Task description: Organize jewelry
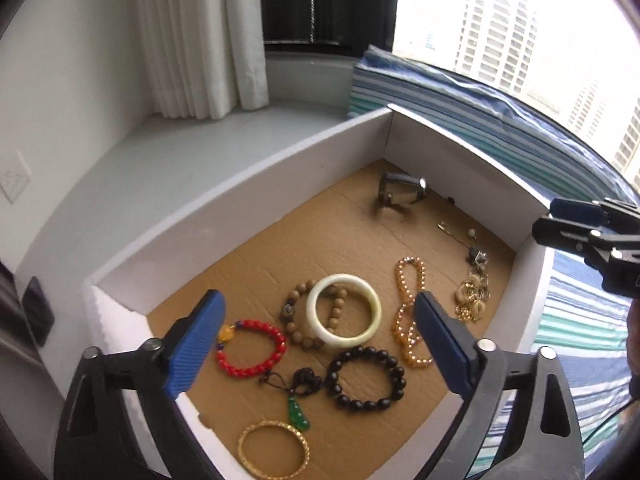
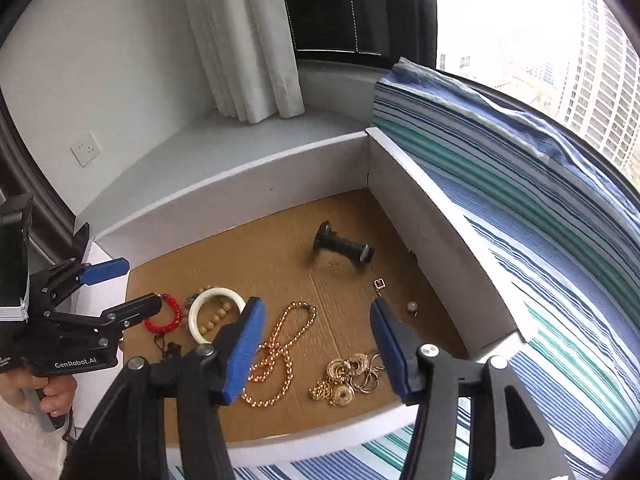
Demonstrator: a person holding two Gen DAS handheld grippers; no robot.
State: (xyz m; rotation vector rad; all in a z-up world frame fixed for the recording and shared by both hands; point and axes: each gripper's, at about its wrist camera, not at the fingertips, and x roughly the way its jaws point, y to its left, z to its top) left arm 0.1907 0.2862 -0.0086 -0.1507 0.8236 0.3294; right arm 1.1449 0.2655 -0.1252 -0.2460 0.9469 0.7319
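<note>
In the box [image 1: 224, 200], gold bangle [image 1: 274, 451] cut off below; both hand-held grippers [image 1: 316, 344] [image 2: 316, 344] spread apart, empty.

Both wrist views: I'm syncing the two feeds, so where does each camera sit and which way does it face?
Left wrist: on the left gripper, open, looking down into the box at the white bangle.
Right wrist: on the right gripper, open, above the gold chain pile; the person's hand shows.
Shared: box, bangle, amber bead necklace, each other's gripper.

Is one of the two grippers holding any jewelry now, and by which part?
No. The left gripper and the right gripper are both open above the box, with nothing between their fingers.
</note>
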